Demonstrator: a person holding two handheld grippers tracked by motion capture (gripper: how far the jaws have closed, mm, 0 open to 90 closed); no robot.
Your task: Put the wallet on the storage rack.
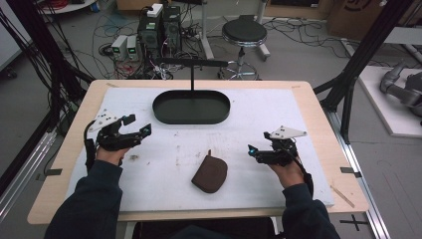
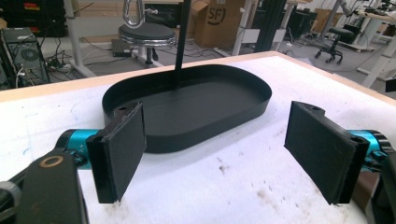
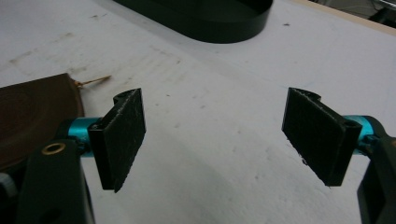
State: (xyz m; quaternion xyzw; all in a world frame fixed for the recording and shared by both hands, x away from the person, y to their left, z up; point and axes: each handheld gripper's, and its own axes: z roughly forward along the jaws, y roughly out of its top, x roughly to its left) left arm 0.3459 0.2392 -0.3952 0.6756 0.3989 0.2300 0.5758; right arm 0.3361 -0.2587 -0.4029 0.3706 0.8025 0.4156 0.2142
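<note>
A small brown zipped pouch (image 1: 210, 174) lies on the white mat, near the front centre; its edge and zip pull also appear at the left of the right gripper view (image 3: 32, 116). A black oval tray (image 1: 191, 121) sits at the back centre, with a thin black T-shaped post (image 1: 192, 74) rising from it. My left gripper (image 1: 139, 124) hovers open at the left, facing the tray (image 2: 187, 137), with nothing between its jaws (image 2: 219, 149). My right gripper (image 1: 259, 142) is open at the right of the pouch, also with nothing in it (image 3: 215, 135).
The white mat (image 1: 298, 114) covers most of the wooden table and carries brown stains. Behind the table stand a black stool (image 1: 244, 32), computer towers (image 1: 159, 25) and many floor cables. Black frame posts (image 1: 358, 55) rise at both sides.
</note>
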